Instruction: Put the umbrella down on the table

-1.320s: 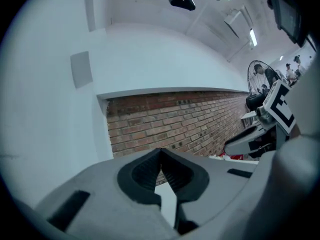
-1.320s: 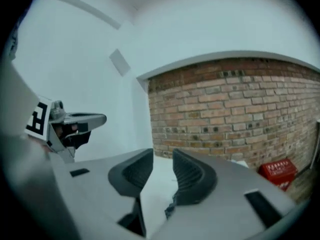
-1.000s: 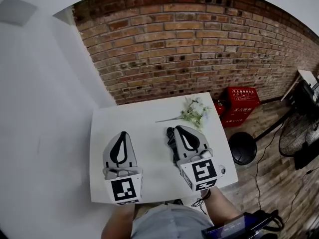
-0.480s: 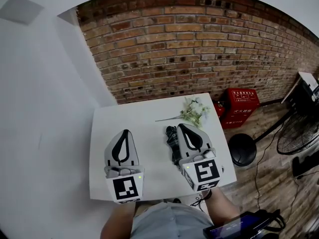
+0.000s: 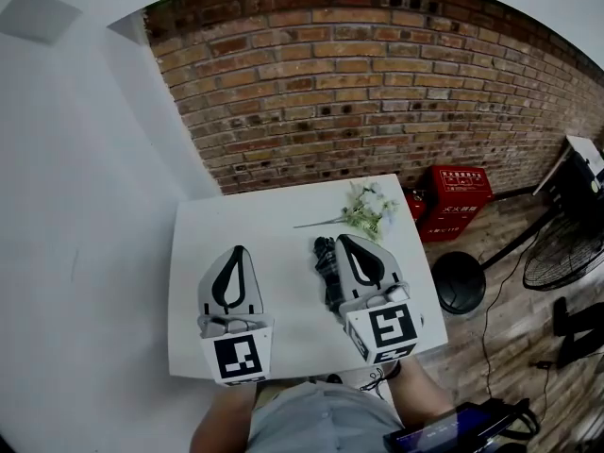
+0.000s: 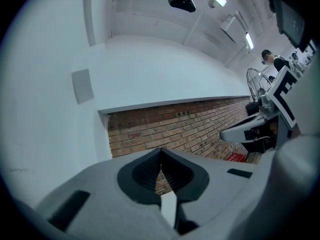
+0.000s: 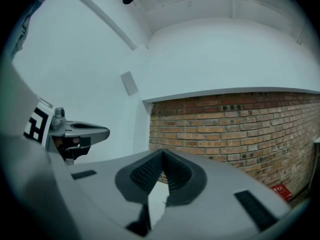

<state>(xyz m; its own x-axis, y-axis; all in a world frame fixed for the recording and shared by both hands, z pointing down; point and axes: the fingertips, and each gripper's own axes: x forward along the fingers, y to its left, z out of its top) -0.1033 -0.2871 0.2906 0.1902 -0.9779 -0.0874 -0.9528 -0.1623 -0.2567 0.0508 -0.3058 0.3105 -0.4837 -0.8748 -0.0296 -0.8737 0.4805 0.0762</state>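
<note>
Head view: a folded black umbrella (image 5: 326, 270) lies on the white square table (image 5: 283, 217) beside the right gripper (image 5: 343, 241). That claw and the left gripper (image 5: 236, 251) are closed, empty.

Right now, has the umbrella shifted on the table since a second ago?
No. The umbrella lies where it did, beside the right gripper and short of the flowers on the table.

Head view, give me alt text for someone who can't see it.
Two shut, empty claws, the left claw and the right claw, are held over a white table by a brick wall. A dark folded umbrella lies on the table beside the right claw, white flowers beyond it.
</note>
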